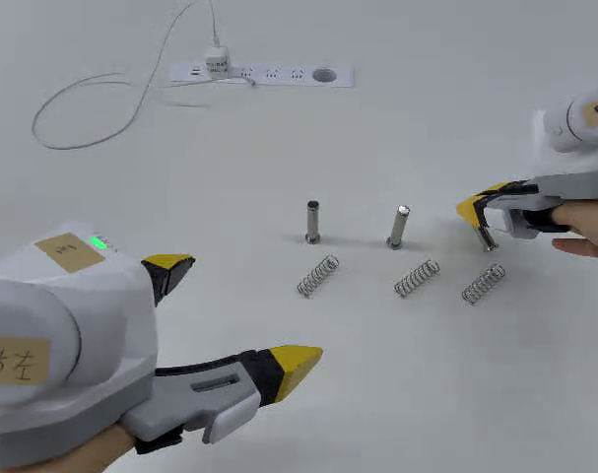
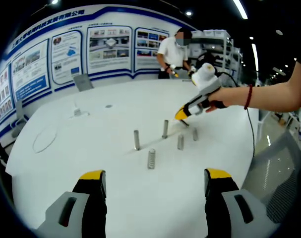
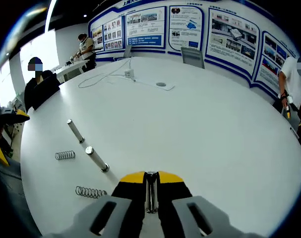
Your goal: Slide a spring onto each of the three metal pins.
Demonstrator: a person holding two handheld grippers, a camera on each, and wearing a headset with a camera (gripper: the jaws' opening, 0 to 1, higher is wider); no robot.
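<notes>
Two metal pins stand upright on the white table, the left pin (image 1: 312, 222) and the middle pin (image 1: 398, 227). A third pin (image 1: 488, 239) is clamped between the jaws of my right gripper (image 1: 479, 215), its foot at the table; the same pin (image 3: 150, 191) stands upright between the yellow tips in the right gripper view. Three springs lie in a row in front of them: (image 1: 318, 275), (image 1: 417, 278), (image 1: 484, 284). My left gripper (image 1: 234, 310) is open and holds nothing at the near left, well short of the springs. The left gripper view shows its jaws wide apart (image 2: 155, 174), facing the pins (image 2: 137, 140) and a spring (image 2: 151, 158).
A white power strip (image 1: 262, 74) with a plugged charger and a looping cable (image 1: 82, 108) lies at the far side of the table. People stand at another table in the background (image 2: 172, 49). A grey chair (image 2: 281, 168) is beside the table's edge.
</notes>
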